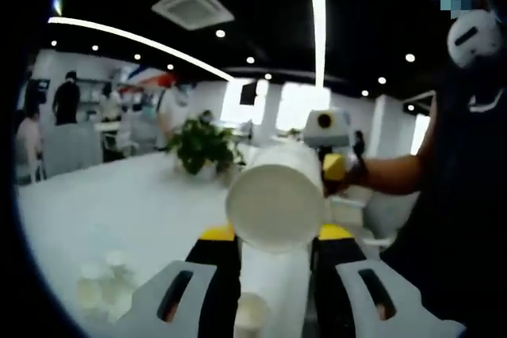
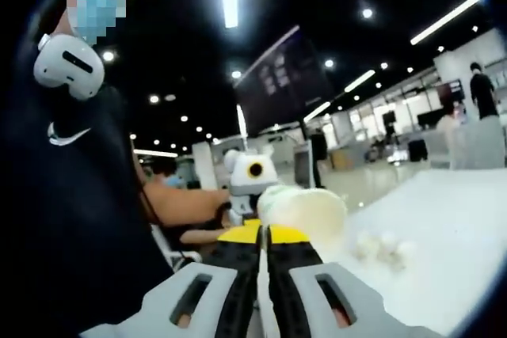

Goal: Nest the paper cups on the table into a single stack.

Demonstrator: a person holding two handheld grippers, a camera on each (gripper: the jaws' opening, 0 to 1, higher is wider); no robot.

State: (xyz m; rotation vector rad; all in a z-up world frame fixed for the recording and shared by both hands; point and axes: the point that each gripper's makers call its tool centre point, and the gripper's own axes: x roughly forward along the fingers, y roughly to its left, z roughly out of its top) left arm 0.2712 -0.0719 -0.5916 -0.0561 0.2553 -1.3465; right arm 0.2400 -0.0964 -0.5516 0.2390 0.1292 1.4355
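yellow-tipped left tongs point(image 1: 275, 237) clamped on a white paper cup stack point(image 1: 277, 199), held up off the table point(image 1: 119, 203).
gripped on both sides of the stack, base disc turned toward the lens; right tongs point(image 2: 262, 235) pressed narrow, apparently pinching a thin cup rim, with a pale cup point(image 2: 305, 210) just beyond their tips, seemingly the same stack. seen also from the left gripper view as the right tongs point(image 1: 336, 165) meeting the far end of the stack. could slip or crush if squeezed off-centre; could jam crooked if pushed in at a tilt. counted: two tongs, one held stack of uncertain cup number, one loose cluster of small cups point(image 1: 107, 282) on the table, about four or five, too blurred to be sure, one potted plant point(image 1: 204, 146).
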